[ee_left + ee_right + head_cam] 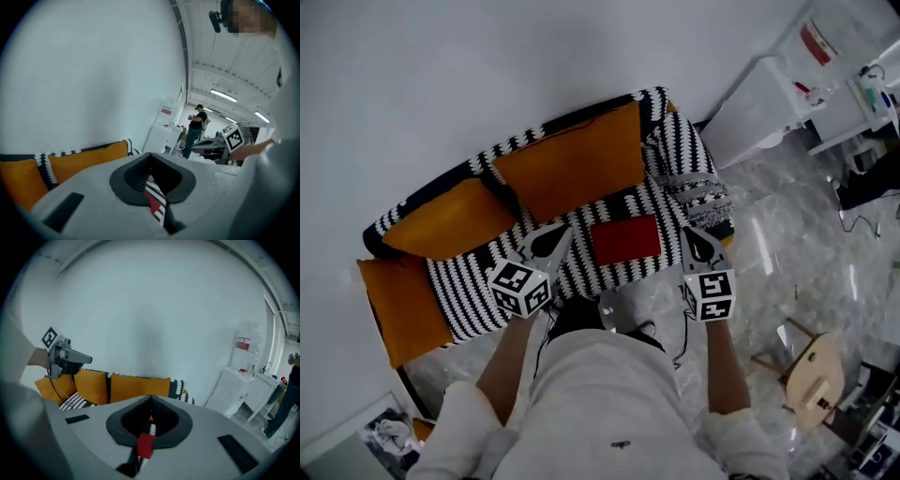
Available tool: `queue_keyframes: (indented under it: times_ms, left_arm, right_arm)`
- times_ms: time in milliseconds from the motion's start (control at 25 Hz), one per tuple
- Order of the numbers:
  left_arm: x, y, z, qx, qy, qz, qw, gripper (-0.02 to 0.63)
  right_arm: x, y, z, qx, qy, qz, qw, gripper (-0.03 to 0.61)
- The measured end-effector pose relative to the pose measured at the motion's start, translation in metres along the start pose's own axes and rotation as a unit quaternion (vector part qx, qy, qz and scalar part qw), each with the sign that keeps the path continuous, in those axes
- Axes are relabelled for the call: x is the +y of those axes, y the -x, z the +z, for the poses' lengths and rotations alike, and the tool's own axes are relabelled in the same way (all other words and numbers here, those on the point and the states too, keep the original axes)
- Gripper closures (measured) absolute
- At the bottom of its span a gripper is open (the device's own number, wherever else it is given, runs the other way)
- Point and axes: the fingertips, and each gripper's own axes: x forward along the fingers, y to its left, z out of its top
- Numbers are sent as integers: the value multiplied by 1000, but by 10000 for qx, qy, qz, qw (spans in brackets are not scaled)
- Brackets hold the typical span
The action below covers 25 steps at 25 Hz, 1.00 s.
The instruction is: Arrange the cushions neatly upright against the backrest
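Right now both claws are pinched fully closed and carrying nothing. The left gripper (555, 240) and right gripper (697, 246) hang over the front edge of the sofa (469, 292), one on each side of the red cushion (625, 239), and neither is touching it. That red one is the job, I'd say. It lies flat on the striped seat, just in front of the backrest (502, 147), while the two orange cushions (572, 164) already stand against it. There's a third orange cushion (403, 309) at the sofa's left end (can't tell if it's propped on the arm or part of it, so I'd leave it till last).

How I'd do it: open both claws wide before going in, because closed tips will only shove the cushion around. Come down on its left and right edges, one claw per side, and bite a good bit of fabric plus filling rather than just the seam. Lift the front edge, tip it up and slide the bottom back until it leans on the backrest beside the big orange one. Let go of both sides together so it doesn't twist. It looks soft, so it could slump forward. If it does, nudge the base in snug.
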Motion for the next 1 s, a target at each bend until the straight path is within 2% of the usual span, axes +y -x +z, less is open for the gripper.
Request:
queue_keyframes:
  times_ms: [200,400,560,720,1000]
  left_arm:
    - [-107,34,-22,-338,191,-83,9992,601]
    - [-214,62,-77,-271,296,12,9992,601]
    - [-283,76,-109,-245,306,-13,9992,603]
    - [-329,89,-126,-205,243,-73,9995,603]
    - [-369,91,-142,-6,16,-243,9997,602]
  right_arm:
    - [30,100,-42,-392,-255,407,9981,571]
    - [49,192,-83,-607,-443,746,9944,571]
    - [63,243,-107,-689,-535,1009,9911,571]
    - [78,280,-121,-746,-635,1178,9882,572]
    - [92,311,-131,-914,-835,1263,9842,572]
